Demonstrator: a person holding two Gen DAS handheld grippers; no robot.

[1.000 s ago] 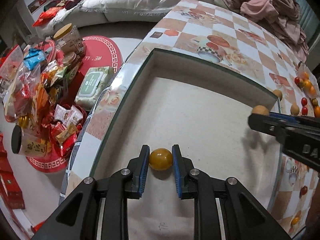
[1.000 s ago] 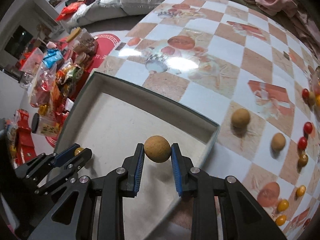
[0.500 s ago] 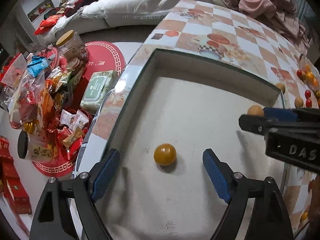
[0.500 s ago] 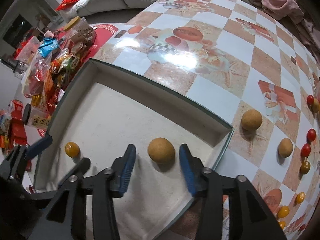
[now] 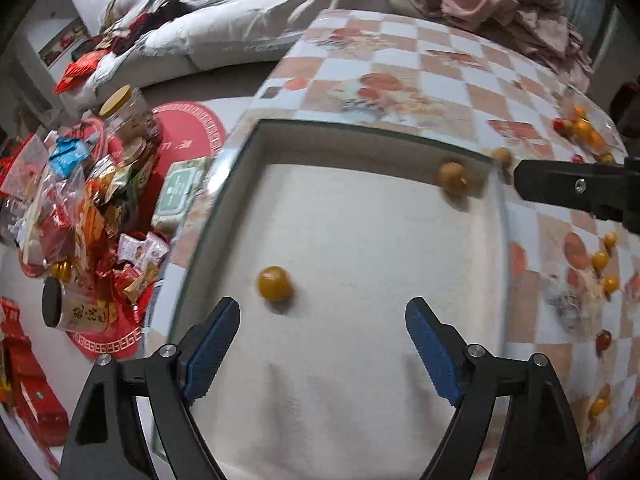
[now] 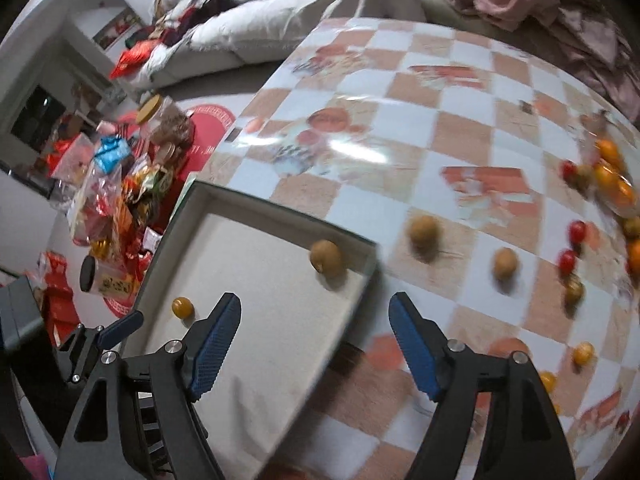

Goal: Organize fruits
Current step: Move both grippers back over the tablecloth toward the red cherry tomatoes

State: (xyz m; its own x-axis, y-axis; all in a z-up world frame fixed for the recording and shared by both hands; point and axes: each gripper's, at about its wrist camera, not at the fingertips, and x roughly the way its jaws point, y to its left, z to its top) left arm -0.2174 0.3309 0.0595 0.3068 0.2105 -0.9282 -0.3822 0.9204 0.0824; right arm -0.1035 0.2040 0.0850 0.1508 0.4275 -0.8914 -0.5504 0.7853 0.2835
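Both grippers have let go and pulled back since a second ago, when each was clamped on a fruit over the tray. Now the left gripper [image 5: 322,344] stands with its jaws wide apart and empty, the yellow-orange fruit [image 5: 273,283] lying free on the tray's pale liner just ahead of its left finger. The right gripper [image 6: 315,342] is likewise spread and empty, hanging over the tray's near right edge; its brown fruit [image 6: 326,258] rests in the far right corner of the tray [image 6: 248,199]. The two sit well apart, probably so that kinds stay separate. Outside, on the checkered tablecloth [image 6: 400,120], two more brown fruits [image 6: 424,230] wait beside the rim, with red and orange ones [image 6: 576,232] scattered further right, still to collect.
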